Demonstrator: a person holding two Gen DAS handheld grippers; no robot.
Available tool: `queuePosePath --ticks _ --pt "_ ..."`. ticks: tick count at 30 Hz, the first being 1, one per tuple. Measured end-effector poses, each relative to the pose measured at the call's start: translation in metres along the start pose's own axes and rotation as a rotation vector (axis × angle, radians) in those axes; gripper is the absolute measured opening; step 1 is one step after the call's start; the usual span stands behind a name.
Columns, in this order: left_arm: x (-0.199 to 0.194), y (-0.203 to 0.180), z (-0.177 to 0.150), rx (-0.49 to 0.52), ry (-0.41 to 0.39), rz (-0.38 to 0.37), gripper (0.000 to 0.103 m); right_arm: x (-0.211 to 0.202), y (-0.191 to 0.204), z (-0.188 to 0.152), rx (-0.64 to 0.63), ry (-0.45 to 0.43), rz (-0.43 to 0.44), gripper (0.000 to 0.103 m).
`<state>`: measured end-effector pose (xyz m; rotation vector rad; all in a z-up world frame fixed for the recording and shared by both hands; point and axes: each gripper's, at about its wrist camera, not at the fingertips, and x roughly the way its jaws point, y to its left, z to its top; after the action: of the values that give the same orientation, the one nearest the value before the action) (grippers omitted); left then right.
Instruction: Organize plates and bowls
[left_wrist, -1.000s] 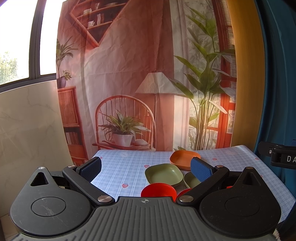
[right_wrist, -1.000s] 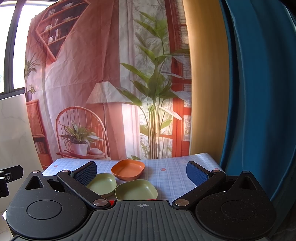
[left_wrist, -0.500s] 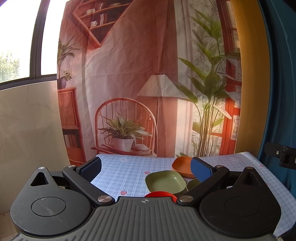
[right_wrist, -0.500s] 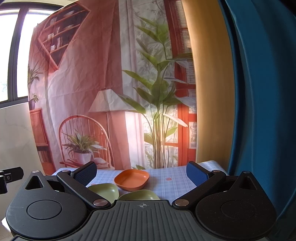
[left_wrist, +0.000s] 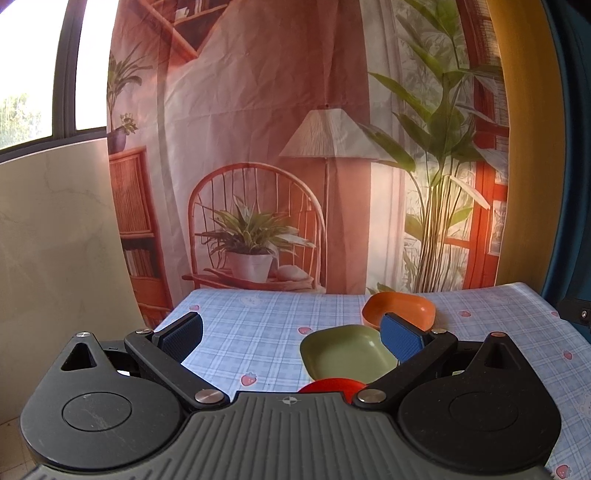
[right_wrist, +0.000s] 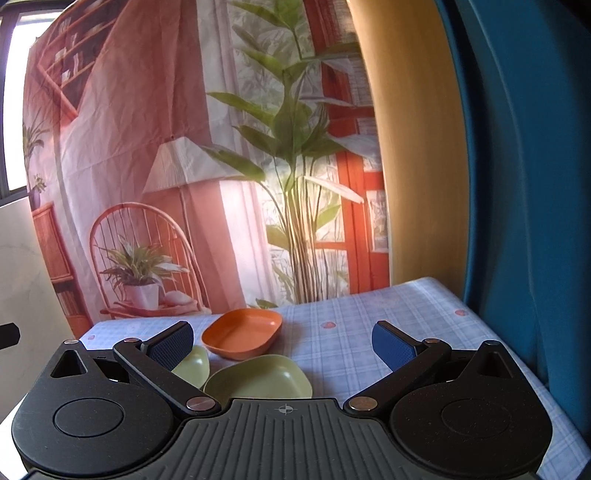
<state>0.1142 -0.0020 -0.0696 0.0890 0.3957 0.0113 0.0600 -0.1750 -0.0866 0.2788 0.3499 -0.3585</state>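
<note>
The left gripper (left_wrist: 291, 334) had its fingers spread wide and held nothing; its blue pads (left_wrist: 400, 338) stood far from each other above the table (left_wrist: 251, 325). The right gripper (right_wrist: 282, 341) was the same, with fingers wide apart and nothing between them.

The table was covered with a light blue checked cloth with small strawberry prints. On it were several dishes, close together. In the left wrist view, an orange dish (left_wrist: 400, 308) stood farthest from the camera, partly behind the right finger pad. Just in front of it lay an olive green dish (left_wrist: 345, 356), and I could not tell if the two touched. Nearer still, a red dish (left_wrist: 330, 386) showed only its rim above the gripper body, so its shape was not clear.

In the right wrist view, the orange dish (right_wrist: 242, 332) stood upright on the cloth between the two fingers. In front of it was the olive green dish (right_wrist: 258, 378), and the two seemed just to touch. To the left, a lighter green bowl (right_wrist: 194, 367) was half hidden behind the left finger pad.

Behind the table hung a printed backdrop (left_wrist: 258, 110) that showed a wicker chair, a floor lamp and plants. At the left was a window (left_wrist: 40, 66).
</note>
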Motion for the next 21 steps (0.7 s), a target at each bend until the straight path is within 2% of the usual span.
queuePosePath --ticks 4,10,16,21 --pt "0.024 0.0 -0.008 0.009 0.076 -0.001 0.103 0.019 -0.003 -0.006 -0.016 0.062 0.009 0.103" --pt "0.051 0.004 -0.017 0.041 0.153 -0.028 0.103 0.036 -0.002 -0.019 -0.053 0.07 -0.037 0.103" --pt "0.067 0.013 -0.027 -0.011 0.187 -0.089 0.103 0.05 0.002 -0.029 -0.115 0.104 -0.054 0.103" --pt "0.079 0.009 -0.032 -0.003 0.216 -0.088 0.103 0.058 -0.003 -0.034 -0.102 0.134 -0.055 0.103"
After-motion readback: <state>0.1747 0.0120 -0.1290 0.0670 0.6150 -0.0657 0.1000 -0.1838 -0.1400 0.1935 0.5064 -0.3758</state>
